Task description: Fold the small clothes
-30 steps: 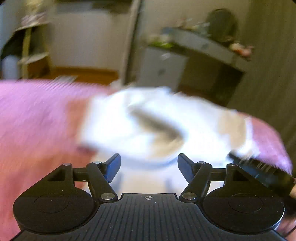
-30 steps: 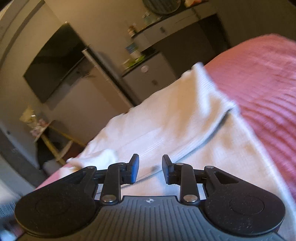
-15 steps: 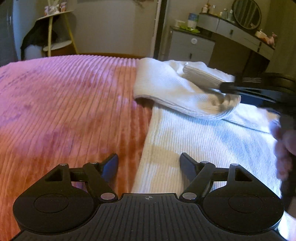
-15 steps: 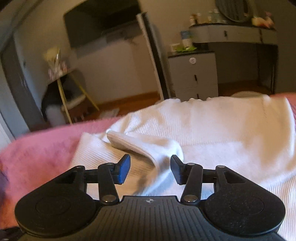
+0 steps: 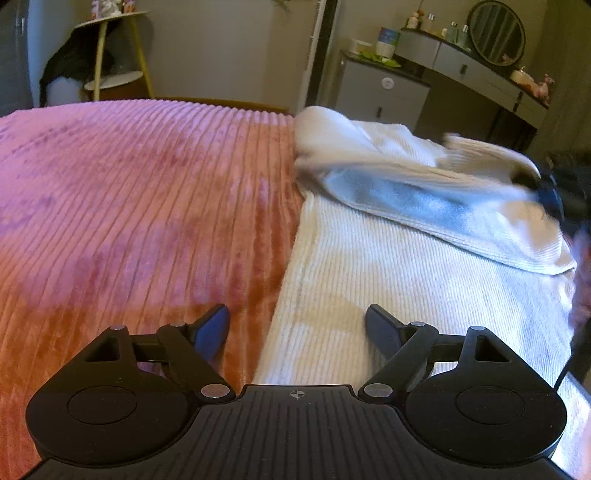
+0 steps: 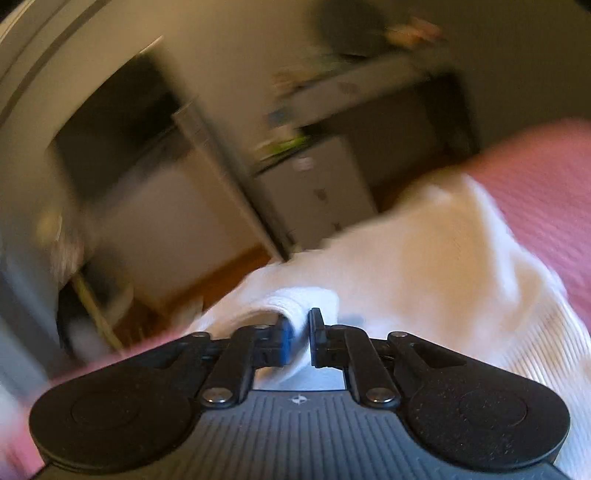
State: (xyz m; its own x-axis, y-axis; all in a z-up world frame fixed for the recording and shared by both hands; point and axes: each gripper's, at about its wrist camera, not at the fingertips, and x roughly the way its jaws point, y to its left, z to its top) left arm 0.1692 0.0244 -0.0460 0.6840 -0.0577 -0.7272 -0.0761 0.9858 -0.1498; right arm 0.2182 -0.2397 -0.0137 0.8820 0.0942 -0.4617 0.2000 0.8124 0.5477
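Note:
A white ribbed garment (image 5: 406, 295) lies flat on a pink bedspread (image 5: 129, 203). My left gripper (image 5: 297, 325) hovers low over the garment's left edge, its jaws opening and wide apart, and the pads touch no cloth. One sleeve (image 5: 424, 195) is drawn across the body toward the right. There my right gripper (image 5: 554, 192) shows as a dark blur at the sleeve's end. In the right wrist view, my right gripper (image 6: 300, 328) has its jaws closing, and the pads pinch the white sleeve cuff (image 6: 295, 302). The garment (image 6: 443, 266) spreads out beyond them.
Past the foot of the bed stand a grey cabinet (image 5: 384, 92), a vanity desk with a round mirror (image 5: 495, 33) and a yellow-legged side table (image 5: 110, 48). A person's hand (image 5: 581, 258) shows at the right edge. Bare bedspread stretches to the left.
My right gripper closed on the sleeve cuff and swung right with it, pulling the sleeve across the garment. My left gripper's jaws spread wider while that hand kept still.

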